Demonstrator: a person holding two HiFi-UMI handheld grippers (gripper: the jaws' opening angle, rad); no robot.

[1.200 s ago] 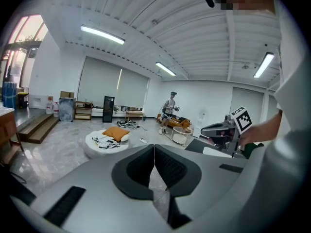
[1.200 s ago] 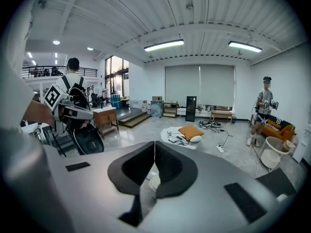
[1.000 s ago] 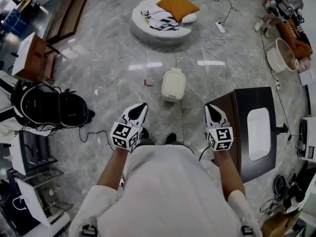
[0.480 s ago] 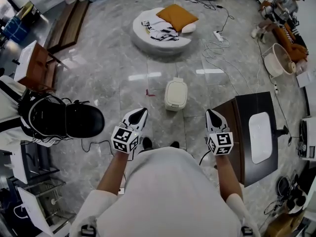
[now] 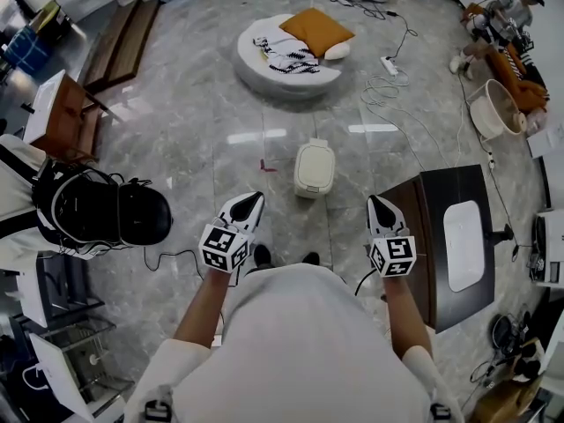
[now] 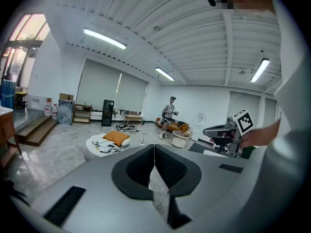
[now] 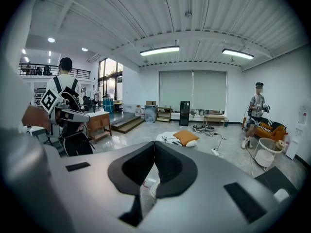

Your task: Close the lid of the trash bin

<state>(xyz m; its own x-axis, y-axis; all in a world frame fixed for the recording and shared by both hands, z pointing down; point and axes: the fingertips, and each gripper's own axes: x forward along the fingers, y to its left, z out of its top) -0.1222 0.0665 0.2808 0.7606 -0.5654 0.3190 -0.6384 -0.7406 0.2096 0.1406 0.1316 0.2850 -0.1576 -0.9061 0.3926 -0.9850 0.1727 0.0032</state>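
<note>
Grey floor (image 5: 194, 148), one trash bin (image 5: 313, 167), two grippers (image 5: 253, 194) (image 5: 374, 200)

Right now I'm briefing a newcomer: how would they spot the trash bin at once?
Find the round white cushion with the orange pillow on the grey floor. Between it and the person, near the dark table, the trash bin stands alone. It is the only small cream box with rounded corners.
</note>
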